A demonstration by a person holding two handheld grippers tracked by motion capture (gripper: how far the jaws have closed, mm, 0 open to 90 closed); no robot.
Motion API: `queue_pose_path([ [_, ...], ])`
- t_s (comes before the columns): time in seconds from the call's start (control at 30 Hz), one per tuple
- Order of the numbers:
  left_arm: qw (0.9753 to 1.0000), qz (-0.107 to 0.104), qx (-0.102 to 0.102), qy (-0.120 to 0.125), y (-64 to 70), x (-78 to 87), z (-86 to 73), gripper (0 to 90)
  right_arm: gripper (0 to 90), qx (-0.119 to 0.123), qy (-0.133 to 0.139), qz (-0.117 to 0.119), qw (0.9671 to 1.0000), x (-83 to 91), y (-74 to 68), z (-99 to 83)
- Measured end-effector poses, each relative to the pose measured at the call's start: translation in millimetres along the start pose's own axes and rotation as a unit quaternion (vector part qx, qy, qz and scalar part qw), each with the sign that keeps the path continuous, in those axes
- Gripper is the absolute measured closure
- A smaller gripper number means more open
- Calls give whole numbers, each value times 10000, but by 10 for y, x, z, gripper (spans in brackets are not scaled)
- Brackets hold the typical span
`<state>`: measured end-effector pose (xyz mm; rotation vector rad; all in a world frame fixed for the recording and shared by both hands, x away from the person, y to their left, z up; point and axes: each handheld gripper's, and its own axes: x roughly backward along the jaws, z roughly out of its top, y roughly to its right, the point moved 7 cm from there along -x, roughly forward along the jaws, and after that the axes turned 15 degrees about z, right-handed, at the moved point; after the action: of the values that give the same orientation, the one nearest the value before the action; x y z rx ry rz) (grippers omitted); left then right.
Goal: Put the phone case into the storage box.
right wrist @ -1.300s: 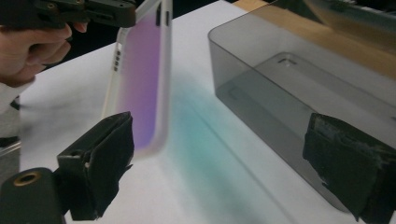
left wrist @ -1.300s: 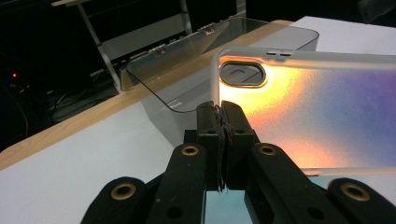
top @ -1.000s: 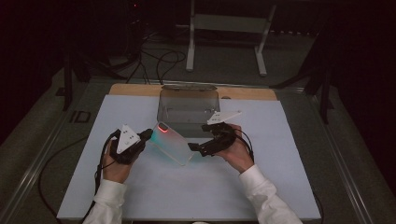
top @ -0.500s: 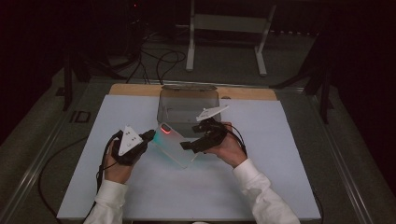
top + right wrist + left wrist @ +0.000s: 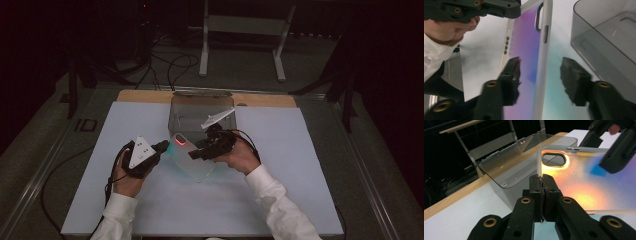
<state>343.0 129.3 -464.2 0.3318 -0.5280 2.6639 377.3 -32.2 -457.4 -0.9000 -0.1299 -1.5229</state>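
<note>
Phone case (image 5: 584, 182) edge clamped in left claw (image 5: 542, 182), right claw (image 5: 540, 70) agape astride its rim

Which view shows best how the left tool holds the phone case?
The left gripper view: the left tool has its jaws shut on the rim of the phone case, below the camera cutout. The high view shows the grip small and dim. The right gripper view shows the left tool at the case's top corner, its jaw tips hidden.

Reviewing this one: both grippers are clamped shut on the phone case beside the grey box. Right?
Not quite. The left gripper is shut on the phone case, but the right gripper view shows the right gripper with its jaws open, straddling the case's edge. The grey box is beside it as stated.
</note>
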Motion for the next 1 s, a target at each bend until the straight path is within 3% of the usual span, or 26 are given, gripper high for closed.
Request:
queue_pose_path([
  [0.13,10000,-60,-45,19,14,-1,-9,884,727,-262,38,312,9992,-29,18,3],
  [0.3,10000,-41,-72,7,23,-14,-22,880,785,-542,-17,586,9968,-40,24,-15],
  [0.5,9999,23,-102,-24,41,-32,-32,879,792,-729,-116,765,9943,-60,-15,-42],
  [0.77,10000,48,-44,11,63,-49,-34,873,799,-1524,-198,999,9831,-97,-64,-70],
  [0.83,10000,54,-12,12,64,-50,-35,872,802,-1588,-222,1023,9817,-101,-72,-75],
  [1.0,10000,66,40,8,60,-53,-30,861,822,-1583,-145,695,9848,-90,-54,-69],
])
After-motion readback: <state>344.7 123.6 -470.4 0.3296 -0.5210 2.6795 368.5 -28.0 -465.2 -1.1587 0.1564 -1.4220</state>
